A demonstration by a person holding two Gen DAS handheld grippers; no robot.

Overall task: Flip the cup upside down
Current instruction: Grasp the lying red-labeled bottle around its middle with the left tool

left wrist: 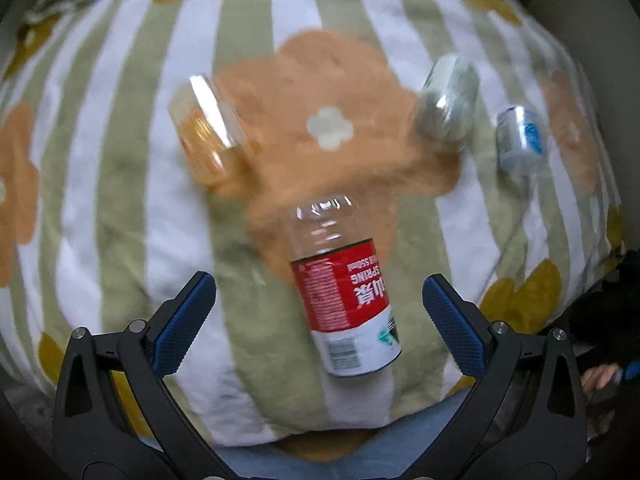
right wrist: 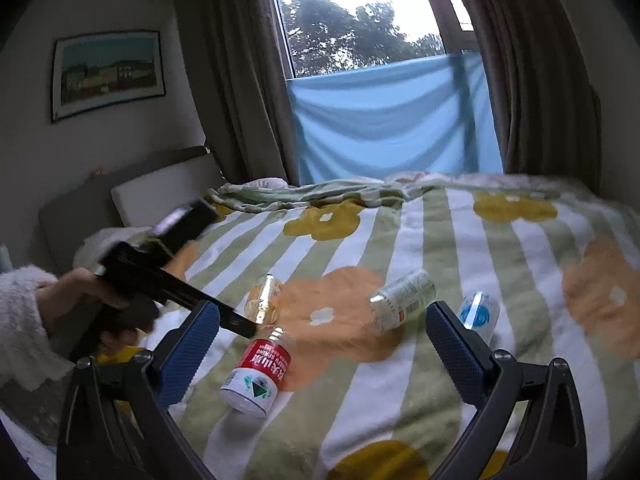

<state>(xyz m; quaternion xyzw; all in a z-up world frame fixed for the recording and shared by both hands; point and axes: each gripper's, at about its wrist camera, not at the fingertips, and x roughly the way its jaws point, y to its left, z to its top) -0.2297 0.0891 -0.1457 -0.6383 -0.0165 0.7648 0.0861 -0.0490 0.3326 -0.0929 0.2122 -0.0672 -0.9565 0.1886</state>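
Note:
Several cut-bottle cups lie on their sides on a striped flowered blanket (left wrist: 120, 160). The red-label cup (left wrist: 344, 292) points its clear end away from me, and I cannot tell which end is open. My left gripper (left wrist: 319, 282) hovers open just above it, one blue pad on either side, touching nothing. The right wrist view shows the same red-label cup (right wrist: 258, 368) low and left of centre. My right gripper (right wrist: 322, 308) is open and holds nothing. The left gripper (right wrist: 176, 292) comes in from the left, held by a hand (right wrist: 80, 300).
An amber clear cup (left wrist: 208, 140), a green-label cup (left wrist: 448, 100) and a blue-label cup (left wrist: 520, 140) lie farther back on the bed. Beyond the bed are a headboard cushion (right wrist: 160, 192), curtains, and a blue cloth (right wrist: 392, 120) over the window.

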